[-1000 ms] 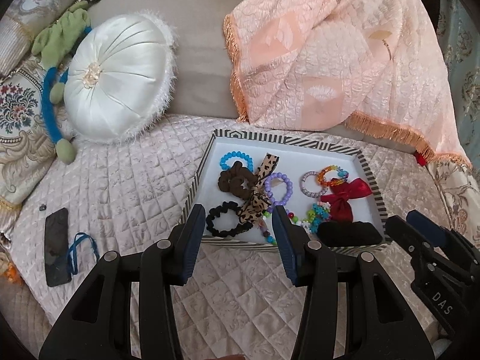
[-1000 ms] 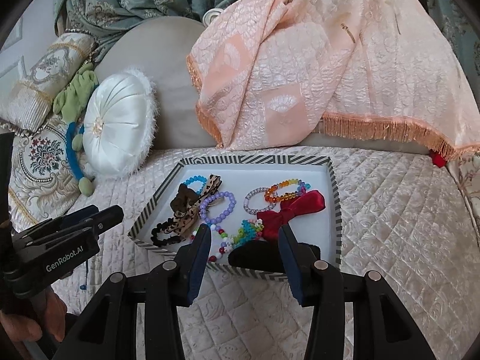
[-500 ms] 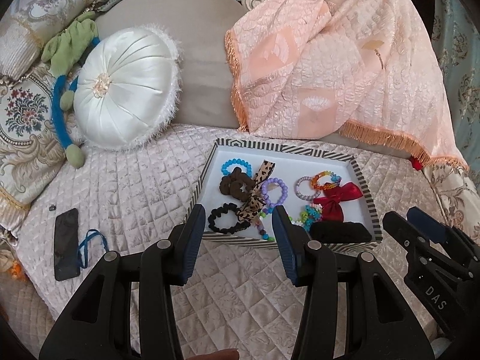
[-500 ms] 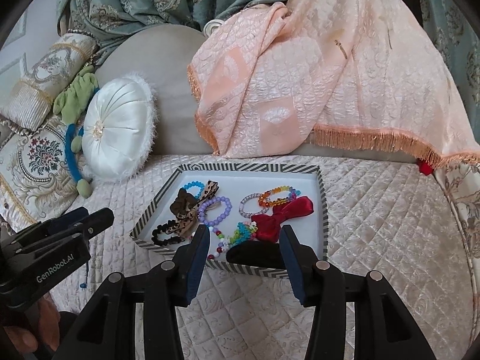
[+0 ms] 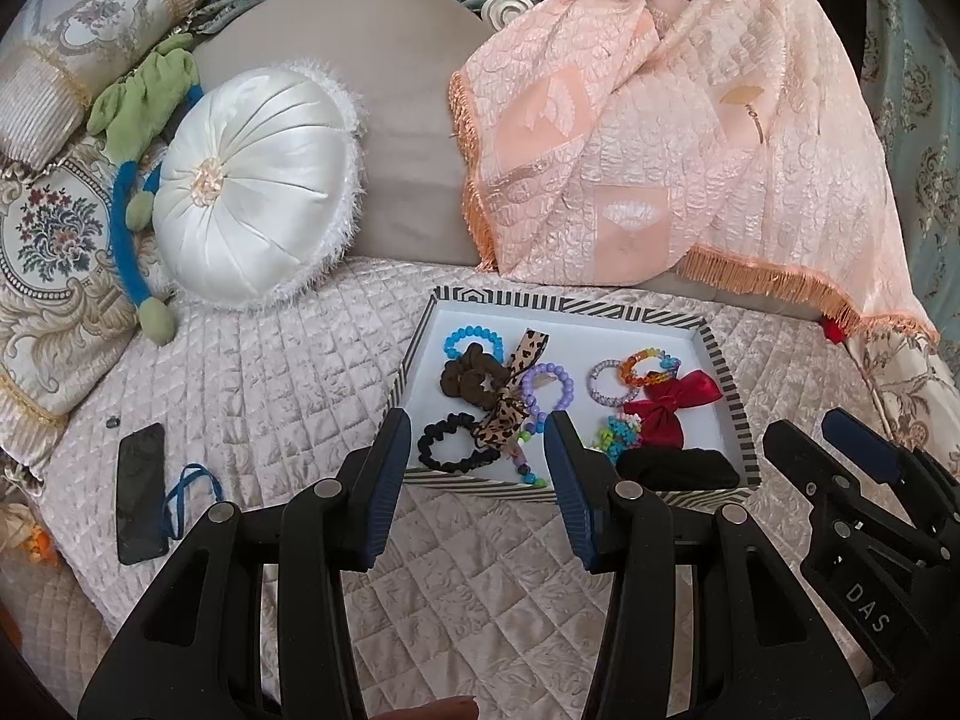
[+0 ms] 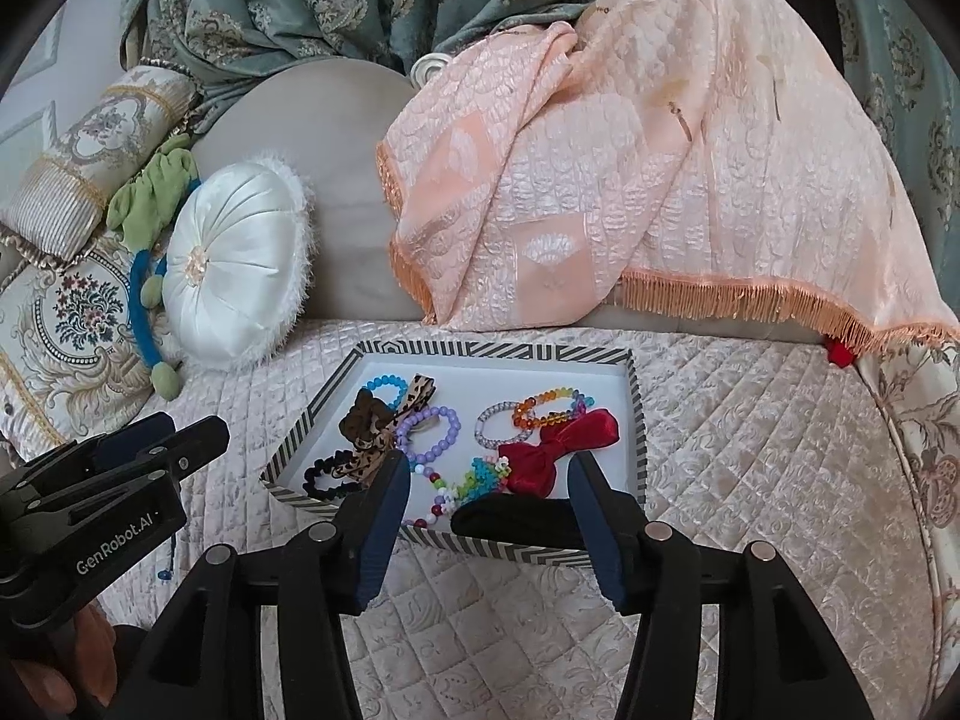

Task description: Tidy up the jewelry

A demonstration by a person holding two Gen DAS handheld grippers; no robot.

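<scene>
both the left gripper [image 5: 477, 474] and right gripper [image 6: 489, 516] hang empty with jaws spread, short of the striped, white-floored cardboard tray's [image 5: 717, 354] near edge. beaded bracelets [image 5: 549, 387], scrunchies [image 5: 447, 441] and a red satin bow [image 5: 669, 399] all lie inside, loosely mixed. that fits either sorting pending or finished.

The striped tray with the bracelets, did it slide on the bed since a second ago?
Cannot tell. The striped tray sits lower and smaller in the right wrist view, but the white round cushion shifted the same way, so the camera pulled back rather than the tray sliding.
</scene>
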